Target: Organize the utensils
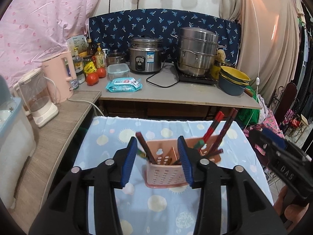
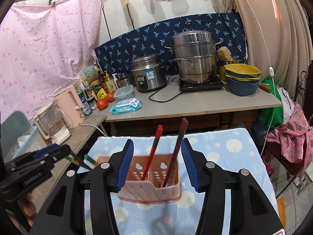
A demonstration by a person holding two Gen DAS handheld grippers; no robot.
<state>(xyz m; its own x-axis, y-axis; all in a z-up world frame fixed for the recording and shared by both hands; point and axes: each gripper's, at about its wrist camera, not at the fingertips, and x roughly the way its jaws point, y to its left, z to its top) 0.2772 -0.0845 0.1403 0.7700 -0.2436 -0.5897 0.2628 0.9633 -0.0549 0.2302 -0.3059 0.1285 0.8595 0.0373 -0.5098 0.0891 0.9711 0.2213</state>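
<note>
Cloth-covered worktop (image 2: 225, 152) carries a pink perforated plastic utensil holder (image 2: 150, 184); red and dark chopsticks (image 2: 154, 152) stand sorted inside, both grippers' (image 1: 156, 162) (image 2: 157, 163) jaws apart, empty.

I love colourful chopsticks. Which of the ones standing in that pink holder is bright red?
The left one of the upright chopsticks is bright red with a dark band; the right one is dull maroon.
</note>
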